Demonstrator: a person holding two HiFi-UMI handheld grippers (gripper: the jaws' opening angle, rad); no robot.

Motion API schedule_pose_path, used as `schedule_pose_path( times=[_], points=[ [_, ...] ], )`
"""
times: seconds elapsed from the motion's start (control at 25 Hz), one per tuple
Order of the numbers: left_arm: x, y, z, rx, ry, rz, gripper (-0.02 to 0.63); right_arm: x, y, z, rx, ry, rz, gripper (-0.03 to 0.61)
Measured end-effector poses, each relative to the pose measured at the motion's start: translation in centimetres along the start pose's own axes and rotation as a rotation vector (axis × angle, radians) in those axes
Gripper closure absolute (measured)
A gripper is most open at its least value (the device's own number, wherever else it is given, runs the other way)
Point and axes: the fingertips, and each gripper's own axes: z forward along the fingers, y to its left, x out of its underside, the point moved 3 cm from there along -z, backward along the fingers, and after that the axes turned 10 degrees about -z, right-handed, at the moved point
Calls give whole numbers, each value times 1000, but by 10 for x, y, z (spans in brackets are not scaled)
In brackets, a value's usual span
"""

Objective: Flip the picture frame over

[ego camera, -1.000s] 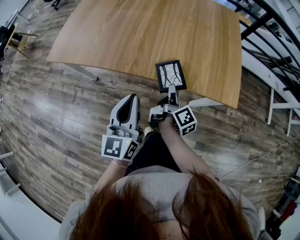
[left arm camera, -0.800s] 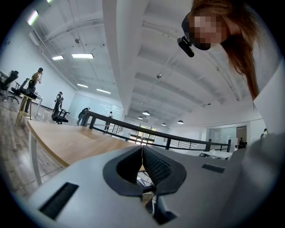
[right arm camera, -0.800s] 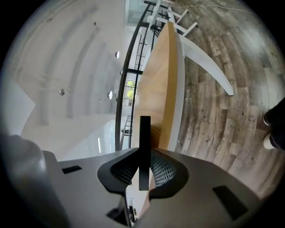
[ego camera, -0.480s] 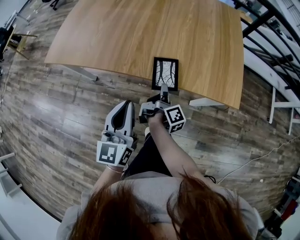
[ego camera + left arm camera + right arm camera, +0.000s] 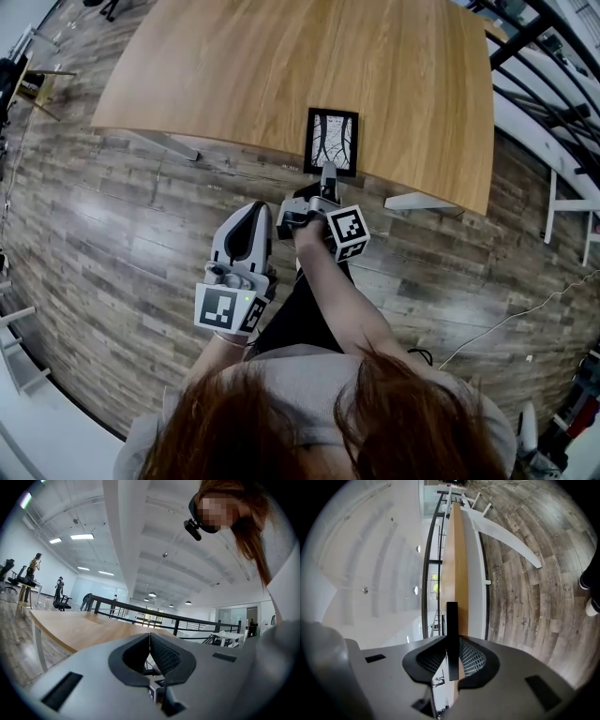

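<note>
The picture frame [image 5: 332, 141] has a black border round a white print of branches. It lies picture side up at the near edge of the wooden table [image 5: 281, 66]. My right gripper [image 5: 327, 176] is shut on the frame's near edge. In the right gripper view the frame [image 5: 452, 620] shows edge-on as a black bar pinched between the pads of that gripper [image 5: 452, 641], with the view rolled sideways. My left gripper [image 5: 253, 211] hangs over the floor short of the table, left of the right one. Its tips [image 5: 150, 638] meet with nothing between them.
Grey wood-plank floor [image 5: 112, 216] lies below both grippers. White table legs [image 5: 412, 201] stand just right of the right gripper. A black railing [image 5: 534, 84] runs past the table's right side. The person's shoe [image 5: 590, 592] shows on the floor.
The right gripper has moved left and rolled with the frame in it. The frame now lies squarer to the table's edge. The left gripper has hardly moved.
</note>
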Motion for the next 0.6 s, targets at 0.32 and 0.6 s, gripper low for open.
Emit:
schedule_pose_path(
  times=[0.32, 0.6],
  points=[
    [-1, 4, -2, 7, 10, 7, 606, 2, 9, 4, -69, 36, -74, 486],
    [4, 4, 0, 9, 20, 2, 606, 8, 19, 8, -144, 109, -104, 365]
  ],
)
